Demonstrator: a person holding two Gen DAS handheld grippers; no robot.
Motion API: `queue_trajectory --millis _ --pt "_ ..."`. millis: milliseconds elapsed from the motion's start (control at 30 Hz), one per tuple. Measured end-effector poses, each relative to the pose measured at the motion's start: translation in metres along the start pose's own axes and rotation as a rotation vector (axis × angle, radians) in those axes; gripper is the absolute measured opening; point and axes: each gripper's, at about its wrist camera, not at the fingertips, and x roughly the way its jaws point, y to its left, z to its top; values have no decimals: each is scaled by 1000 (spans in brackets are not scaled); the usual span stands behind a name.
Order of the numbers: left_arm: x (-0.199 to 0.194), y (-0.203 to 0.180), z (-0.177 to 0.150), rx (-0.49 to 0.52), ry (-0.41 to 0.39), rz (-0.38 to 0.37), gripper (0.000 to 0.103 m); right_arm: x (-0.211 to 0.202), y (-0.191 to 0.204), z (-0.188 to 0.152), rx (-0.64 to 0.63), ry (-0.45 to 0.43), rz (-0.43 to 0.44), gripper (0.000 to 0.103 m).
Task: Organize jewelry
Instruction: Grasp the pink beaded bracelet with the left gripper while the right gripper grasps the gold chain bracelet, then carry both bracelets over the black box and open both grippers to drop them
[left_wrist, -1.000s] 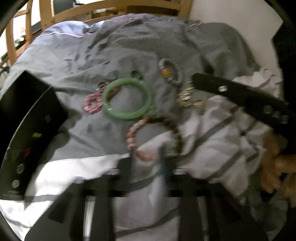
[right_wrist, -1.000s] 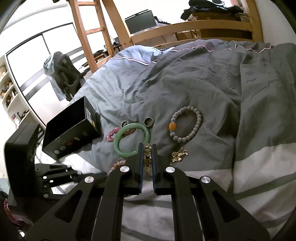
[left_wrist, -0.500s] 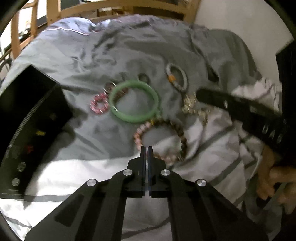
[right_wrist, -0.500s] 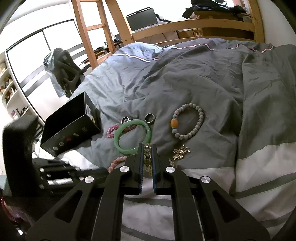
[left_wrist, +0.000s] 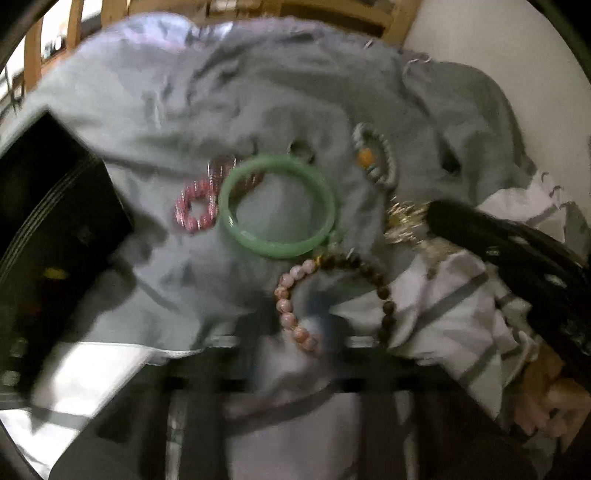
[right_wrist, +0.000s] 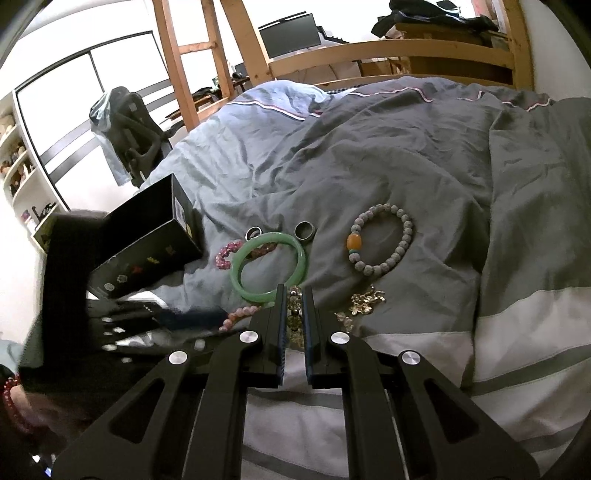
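Right tongs (right_wrist: 294, 295) pointed toward 12 o'clock over the bed, their two fingers nearly together with a narrow gap in which dark beads of the mixed bead bracelet (left_wrist: 332, 295) showed; whether they actually pinched those beads could not be told. Left tongs (left_wrist: 295, 325) were smeared by motion blur in their own view, fingers apparently spread to either side of the pink beads, though contact was impossible to judge.

On the grey duvet (right_wrist: 406, 155) lay the jewelry. A green bangle (right_wrist: 269, 271) sat at 12 o'clock of the right tongs, overlapping a pink crystal bracelet (right_wrist: 227, 254) at its 10 o'clock. Two metal rings (right_wrist: 305, 230) rested just beyond the bangle. A grey bead bracelet (right_wrist: 380, 238) with an orange bead lay at 2 o'clock, and a gold brooch-like piece (right_wrist: 364, 301) at 3 o'clock, partly hidden in the left view by the right tongs.

A black box (right_wrist: 147, 240) stood at 10 o'clock; its contents were not visible, only small symbols on its side.
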Motion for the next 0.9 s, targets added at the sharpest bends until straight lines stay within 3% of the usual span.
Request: queue_trajectory --millis 167,333,567,767,900 --pt "-25 -6 7 20 -68 29 8 -1 -2 1 7 -10 -1 9" --pt "-65 -8 13 17 -156 12 8 -7 0 3 -5 -43 7 9" --pt "-94 4 13 -14 -201 34 8 -28 8 8 -28 -138 34 9" --pt "-126 11 9 -11 -243 71 8 -40 20 16 -45 -180 86 9" --pt "-144 19 8 -9 -259 91 8 -47 26 24 -3 -177 165 9"
